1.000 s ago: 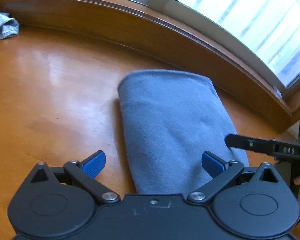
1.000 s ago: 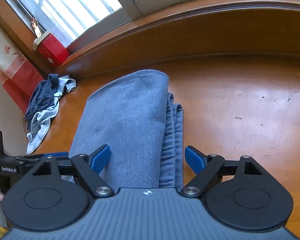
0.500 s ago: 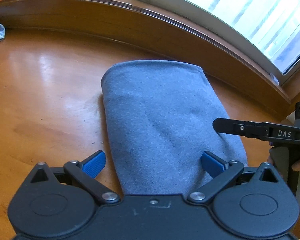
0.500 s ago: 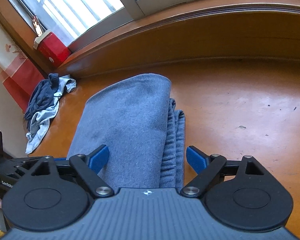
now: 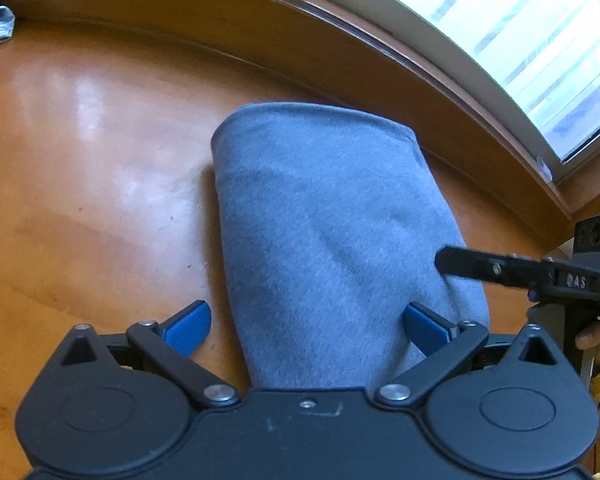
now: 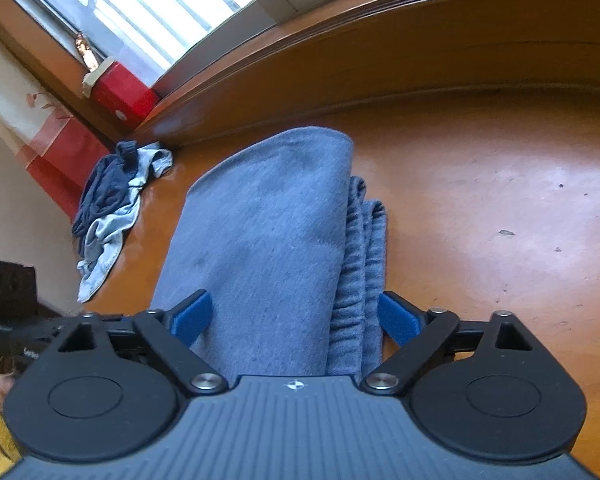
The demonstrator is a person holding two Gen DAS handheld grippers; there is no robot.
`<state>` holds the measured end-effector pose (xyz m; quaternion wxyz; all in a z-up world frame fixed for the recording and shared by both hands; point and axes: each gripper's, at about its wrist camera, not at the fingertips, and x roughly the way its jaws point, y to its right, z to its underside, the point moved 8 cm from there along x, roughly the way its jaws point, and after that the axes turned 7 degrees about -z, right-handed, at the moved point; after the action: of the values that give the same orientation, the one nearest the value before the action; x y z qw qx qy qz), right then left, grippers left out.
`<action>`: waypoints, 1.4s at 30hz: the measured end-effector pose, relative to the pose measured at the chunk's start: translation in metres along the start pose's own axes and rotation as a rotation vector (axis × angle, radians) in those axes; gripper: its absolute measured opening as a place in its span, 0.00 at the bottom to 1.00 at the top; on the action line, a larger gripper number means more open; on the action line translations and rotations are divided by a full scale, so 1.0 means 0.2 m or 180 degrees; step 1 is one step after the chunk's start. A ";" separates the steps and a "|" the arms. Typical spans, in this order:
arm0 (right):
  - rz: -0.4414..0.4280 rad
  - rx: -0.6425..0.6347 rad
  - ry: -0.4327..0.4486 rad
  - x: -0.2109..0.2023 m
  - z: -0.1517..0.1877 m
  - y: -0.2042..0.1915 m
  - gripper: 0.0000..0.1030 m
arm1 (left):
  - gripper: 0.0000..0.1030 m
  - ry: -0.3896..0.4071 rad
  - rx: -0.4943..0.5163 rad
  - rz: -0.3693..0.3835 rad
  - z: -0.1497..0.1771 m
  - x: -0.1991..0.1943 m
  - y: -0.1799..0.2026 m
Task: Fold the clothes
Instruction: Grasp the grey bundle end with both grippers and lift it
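Garment [image 5: 324, 240], blue-grey, lies folded on the wooden surface [image 5: 100, 168] below the window ledge. Left gripper [image 5: 306, 330] and right gripper [image 6: 296, 318] both spread wide, straddling its near end, gripping nothing. Crumpled clothes [image 6: 112, 208] sit apart by the wall.

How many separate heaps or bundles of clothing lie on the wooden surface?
2: the folded blue garment between the open right gripper fingers, and a crumpled pile in the far left corner by the window. More may lie out of view.
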<state>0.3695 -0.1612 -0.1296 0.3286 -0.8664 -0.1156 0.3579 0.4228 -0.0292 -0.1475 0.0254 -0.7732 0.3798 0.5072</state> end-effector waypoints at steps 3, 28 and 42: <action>0.0067 -0.0335 -0.0105 0.04 0.01 -0.05 0.97 | 1.00 0.0003 0.0081 0.0047 -0.02 0.03 0.04; 0.0623 0.0459 0.1308 -0.54 0.41 0.00 0.43 | 0.85 -0.0388 0.1356 0.0849 0.16 0.15 0.58; 0.1199 0.0579 0.1559 -1.11 0.70 0.34 0.56 | 0.99 -0.0434 0.1805 0.0890 0.60 0.30 1.28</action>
<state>0.1105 -0.2411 -0.1286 0.3507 -0.9000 0.1618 0.2022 0.1858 -0.1945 -0.1655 0.1954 -0.6399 0.6059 0.4304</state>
